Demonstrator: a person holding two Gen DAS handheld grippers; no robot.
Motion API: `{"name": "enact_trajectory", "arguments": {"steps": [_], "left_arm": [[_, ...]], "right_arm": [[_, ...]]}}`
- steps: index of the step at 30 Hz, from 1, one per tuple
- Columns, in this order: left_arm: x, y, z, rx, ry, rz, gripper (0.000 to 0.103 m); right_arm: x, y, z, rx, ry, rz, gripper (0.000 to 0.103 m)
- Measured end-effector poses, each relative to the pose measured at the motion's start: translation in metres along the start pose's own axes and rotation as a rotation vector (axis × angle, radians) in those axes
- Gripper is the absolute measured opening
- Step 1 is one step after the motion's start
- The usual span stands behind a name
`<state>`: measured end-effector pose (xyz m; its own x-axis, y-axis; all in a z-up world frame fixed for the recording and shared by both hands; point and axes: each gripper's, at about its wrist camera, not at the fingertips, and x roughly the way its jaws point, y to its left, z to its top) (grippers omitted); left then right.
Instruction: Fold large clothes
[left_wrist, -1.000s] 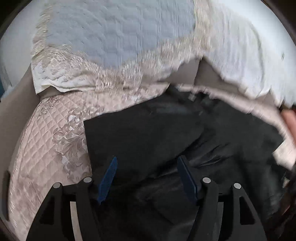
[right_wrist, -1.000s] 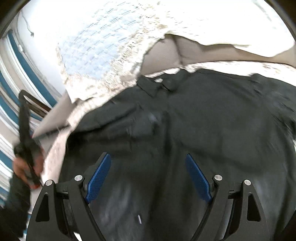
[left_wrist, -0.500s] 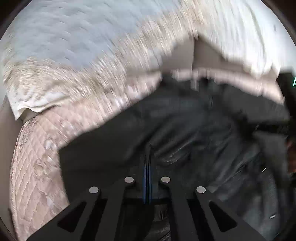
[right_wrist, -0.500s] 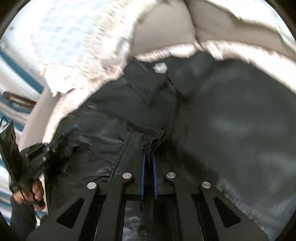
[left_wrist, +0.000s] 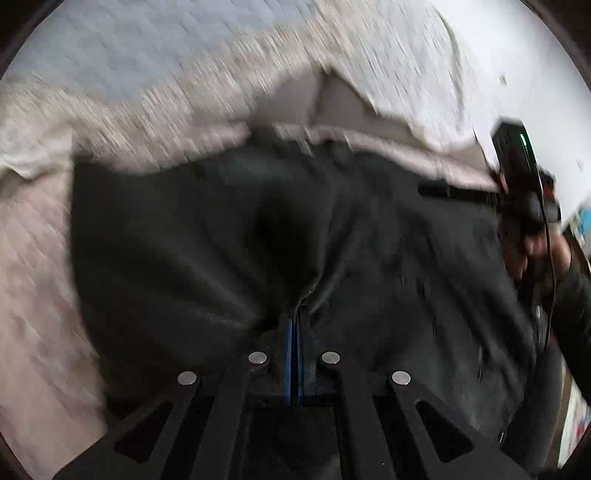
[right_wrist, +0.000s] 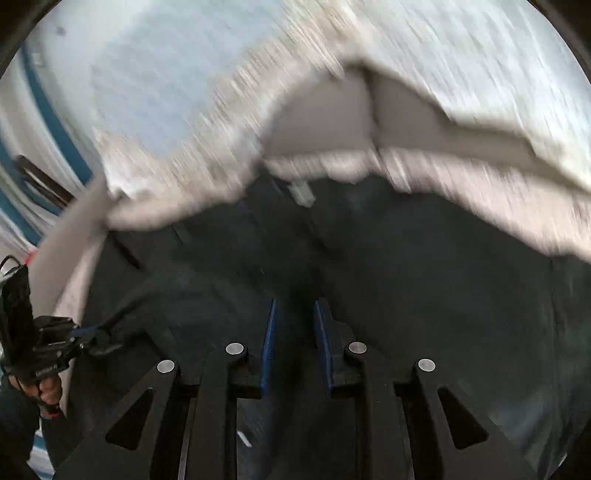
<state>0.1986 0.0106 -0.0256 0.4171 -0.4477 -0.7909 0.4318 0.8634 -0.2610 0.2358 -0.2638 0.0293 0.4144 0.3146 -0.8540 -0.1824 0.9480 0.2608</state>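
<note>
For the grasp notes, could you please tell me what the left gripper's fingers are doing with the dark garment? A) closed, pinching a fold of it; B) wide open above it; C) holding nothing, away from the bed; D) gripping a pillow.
A: the left gripper has its blue fingers pressed together with a ridge of the dark garment running into them.

Each camera sits on its own gripper and looks forward and steeply down along the fingers, very near the dark garment (left_wrist: 207, 236) on the bed (left_wrist: 33, 266). Both views share this garment (right_wrist: 424, 266) and the pale pillows (right_wrist: 155, 96) behind, and each one sees the other gripper at its edge.
</note>
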Motion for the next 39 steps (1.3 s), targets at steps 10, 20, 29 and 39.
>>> {"name": "enact_trajectory", "arguments": {"steps": [10,20,29,39], "left_arm": [[-0.033,0.009,-0.006,-0.083,-0.064,-0.060,0.002],[-0.070,0.029,-0.008,-0.130,-0.131,-0.030,0.002],[-0.048,0.084,0.034,-0.272,-0.122,0.138,0.019],[-0.044,0.073,0.015,-0.234,-0.092,0.101,0.041]], "right_arm": [[0.011,0.002,0.017,0.100,-0.039,0.233,0.061],[0.017,0.031,-0.032,-0.030,0.116,0.344,0.021],[0.012,-0.008,-0.013,0.204,0.029,0.332,0.059],[0.046,-0.021,0.007,0.295,0.147,0.238,0.060]]}}
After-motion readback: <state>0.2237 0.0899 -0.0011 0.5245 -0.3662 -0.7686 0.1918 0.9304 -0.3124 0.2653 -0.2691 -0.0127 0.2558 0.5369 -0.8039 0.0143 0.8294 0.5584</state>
